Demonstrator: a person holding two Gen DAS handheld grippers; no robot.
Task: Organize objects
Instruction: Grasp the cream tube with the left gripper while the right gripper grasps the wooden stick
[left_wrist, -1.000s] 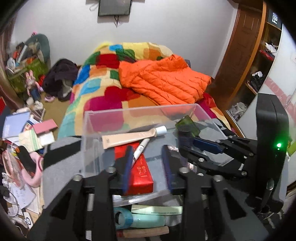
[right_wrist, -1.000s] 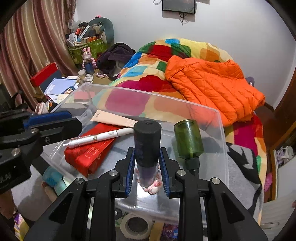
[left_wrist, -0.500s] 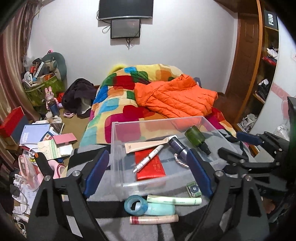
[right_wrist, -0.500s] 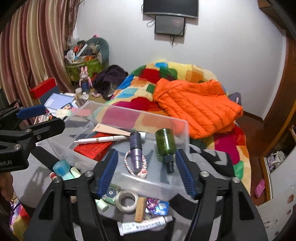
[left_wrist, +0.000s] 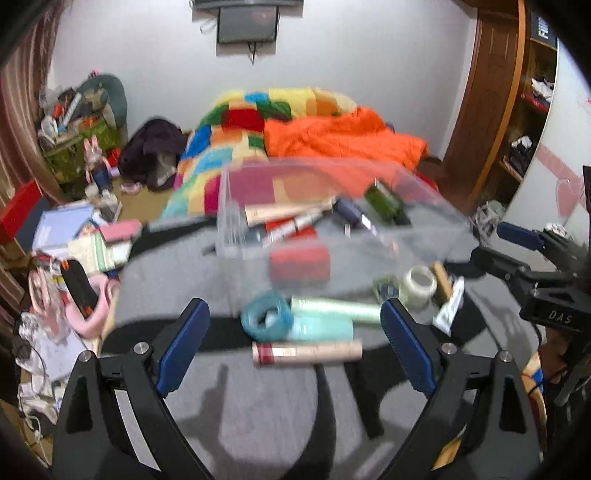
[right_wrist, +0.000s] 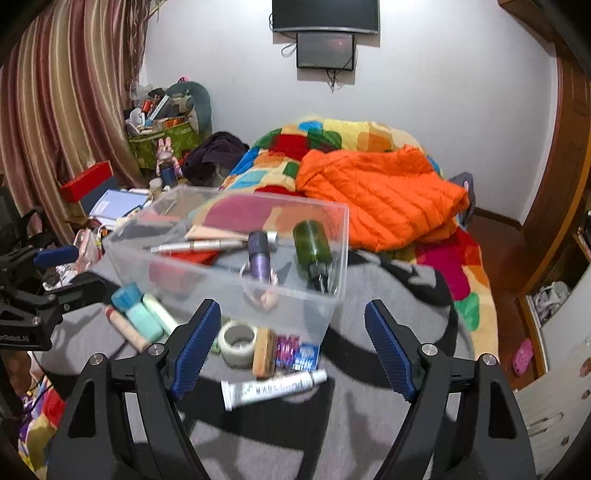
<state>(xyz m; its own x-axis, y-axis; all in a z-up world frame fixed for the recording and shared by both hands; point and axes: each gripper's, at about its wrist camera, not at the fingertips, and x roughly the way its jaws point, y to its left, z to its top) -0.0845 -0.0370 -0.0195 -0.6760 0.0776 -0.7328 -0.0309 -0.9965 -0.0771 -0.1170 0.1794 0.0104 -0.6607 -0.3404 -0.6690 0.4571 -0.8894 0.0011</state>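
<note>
1. The left gripper (left_wrist: 293, 343) hangs over the grey blanket (left_wrist: 266, 413) with its fingers spread wide and nothing between them.
2. The right gripper (right_wrist: 291, 345) is likewise spread wide and empty, above the same blanket.
3. Nearest the left gripper lies a pink-and-red tube (left_wrist: 306, 352), flat and crosswise. Just behind it lie a teal bottle (left_wrist: 295, 323) and a pale green tube (left_wrist: 334, 308), side by side and close to the box front.
4. Nearest the right gripper lies a white tube (right_wrist: 273, 386), slanted across the blanket. Just beyond it sit a roll of tape (right_wrist: 238, 341), a tan block (right_wrist: 264, 352) and a shiny pink-and-blue packet (right_wrist: 297, 352), all crowded in front of the box wall.
5. The clear plastic box (right_wrist: 332, 258) stands on the blanket beyond these loose items. Its near wall stands between both grippers and what lies inside.
6. Inside the box lie a red carton (left_wrist: 299, 258), a white pen (right_wrist: 195, 246), a beige tube (left_wrist: 284, 214), a purple bottle (right_wrist: 258, 258) and a green bottle (right_wrist: 312, 245), all on their sides.
7. Each gripper shows at the edge of the other's view, well apart from the box.
8. Behind the box is a bed with a patchwork quilt (right_wrist: 332, 140) and an orange jacket (right_wrist: 380, 195) on top.
9. To the left, clutter covers the floor near a striped curtain (right_wrist: 55, 110). A screen (right_wrist: 325, 44) hangs on the far wall.
</note>
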